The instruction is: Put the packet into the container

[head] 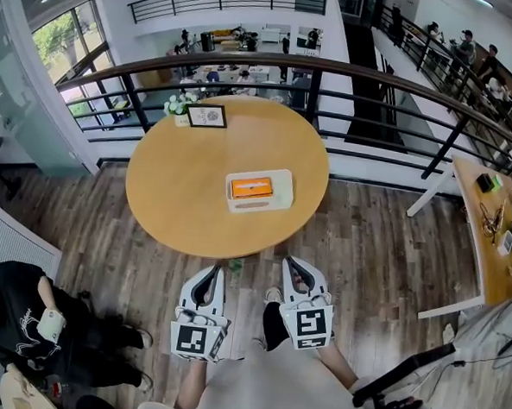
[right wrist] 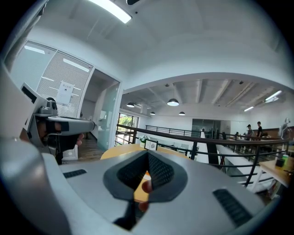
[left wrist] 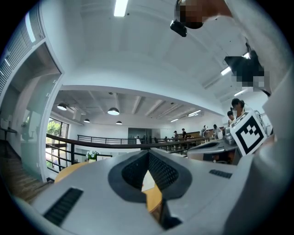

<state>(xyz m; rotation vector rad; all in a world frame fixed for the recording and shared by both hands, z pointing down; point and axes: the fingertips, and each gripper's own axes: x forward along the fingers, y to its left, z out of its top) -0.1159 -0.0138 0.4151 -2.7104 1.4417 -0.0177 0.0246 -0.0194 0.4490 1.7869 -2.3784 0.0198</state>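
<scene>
An orange packet [head: 251, 188] lies within the outline of a shallow white container [head: 258, 205] near the middle of the round wooden table [head: 170, 194]. Both grippers hang low over the floor, short of the table's near edge and well apart from the packet. My left gripper [head: 214, 271] is shut and holds nothing; in the left gripper view its jaws [left wrist: 148, 154] meet at the tips. My right gripper [head: 292, 263] is likewise shut and empty, and its closed jaws [right wrist: 148, 156] point toward the table in the right gripper view.
A framed card [head: 207, 116] and a small plant [head: 179, 105] stand at the table's far edge. A dark railing [head: 351, 72] curves behind the table. A person in black [head: 24, 323] sits on the floor at left. A cluttered white table [head: 496, 231] stands at right.
</scene>
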